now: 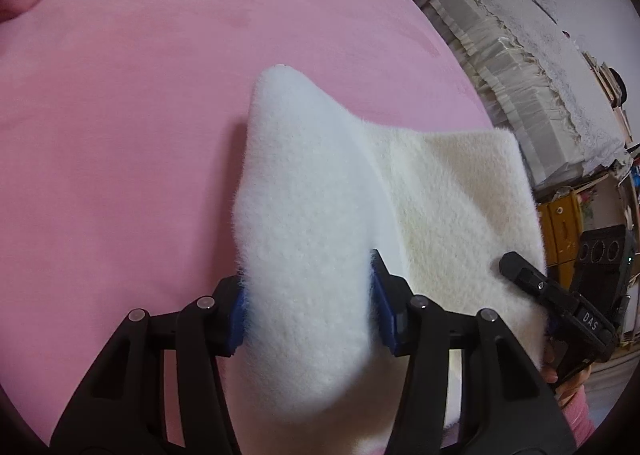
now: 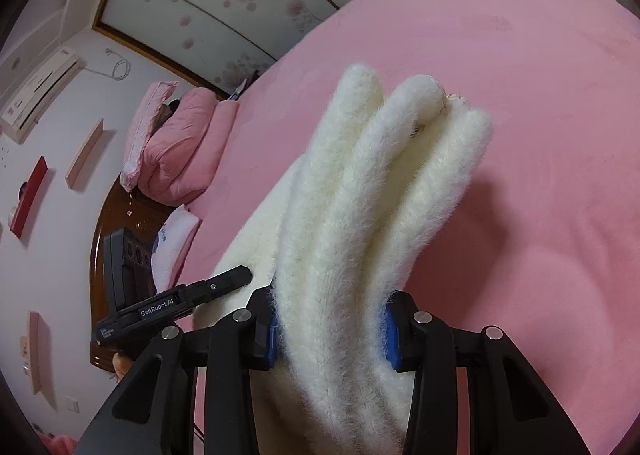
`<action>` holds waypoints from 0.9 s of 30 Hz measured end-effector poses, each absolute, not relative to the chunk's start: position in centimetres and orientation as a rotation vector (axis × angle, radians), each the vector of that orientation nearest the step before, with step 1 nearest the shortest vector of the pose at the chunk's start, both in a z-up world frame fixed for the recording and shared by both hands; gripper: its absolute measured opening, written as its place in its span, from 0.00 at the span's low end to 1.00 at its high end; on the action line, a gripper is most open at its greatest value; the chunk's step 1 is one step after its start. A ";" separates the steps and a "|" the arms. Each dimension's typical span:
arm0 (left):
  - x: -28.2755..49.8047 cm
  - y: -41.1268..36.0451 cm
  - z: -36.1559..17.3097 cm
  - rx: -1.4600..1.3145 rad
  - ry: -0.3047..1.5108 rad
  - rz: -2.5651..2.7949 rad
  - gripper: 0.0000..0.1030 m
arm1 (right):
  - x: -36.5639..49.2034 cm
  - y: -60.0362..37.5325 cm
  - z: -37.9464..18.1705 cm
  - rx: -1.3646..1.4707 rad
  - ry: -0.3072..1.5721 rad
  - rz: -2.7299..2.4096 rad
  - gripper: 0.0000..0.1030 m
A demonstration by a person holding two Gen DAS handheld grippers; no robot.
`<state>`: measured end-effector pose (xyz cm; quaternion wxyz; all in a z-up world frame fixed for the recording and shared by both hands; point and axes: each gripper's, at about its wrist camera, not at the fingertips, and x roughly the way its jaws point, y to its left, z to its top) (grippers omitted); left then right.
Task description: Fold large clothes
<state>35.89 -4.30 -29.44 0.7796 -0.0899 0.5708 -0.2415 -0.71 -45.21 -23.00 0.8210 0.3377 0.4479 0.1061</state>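
Note:
A thick, fluffy cream-white garment (image 1: 304,223) is held up above a pink bed (image 1: 120,135). My left gripper (image 1: 308,307) is shut on a bunched edge of it, blue pads pressing both sides. In the right wrist view the same garment (image 2: 360,215) shows as several stacked folds, and my right gripper (image 2: 332,335) is shut on them. Each gripper shows in the other's view: the right gripper (image 1: 560,295) at the garment's far right edge, the left gripper (image 2: 180,303) at its left. The cloth hangs stretched between the two.
The pink bed (image 2: 520,95) fills most of both views. A pink quilt and pillows (image 2: 176,143) lie at its head by a dark wooden headboard (image 2: 100,255). A lace-covered piece of furniture (image 1: 540,87) stands beyond the bed's right edge, with cluttered shelves behind.

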 end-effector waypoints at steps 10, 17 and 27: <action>41.1 23.3 -23.0 -0.121 1.136 -0.199 0.47 | -0.4 -18.2 -19.8 0.634 0.933 0.471 0.37; 43.9 36.7 -22.3 -0.087 0.955 0.002 0.47 | 0.5 -3.3 -19.6 0.584 0.864 0.635 0.37; 44.0 44.3 -38.1 -0.085 1.065 0.215 0.49 | -4.5 5.2 -34.3 0.416 1.035 0.416 0.39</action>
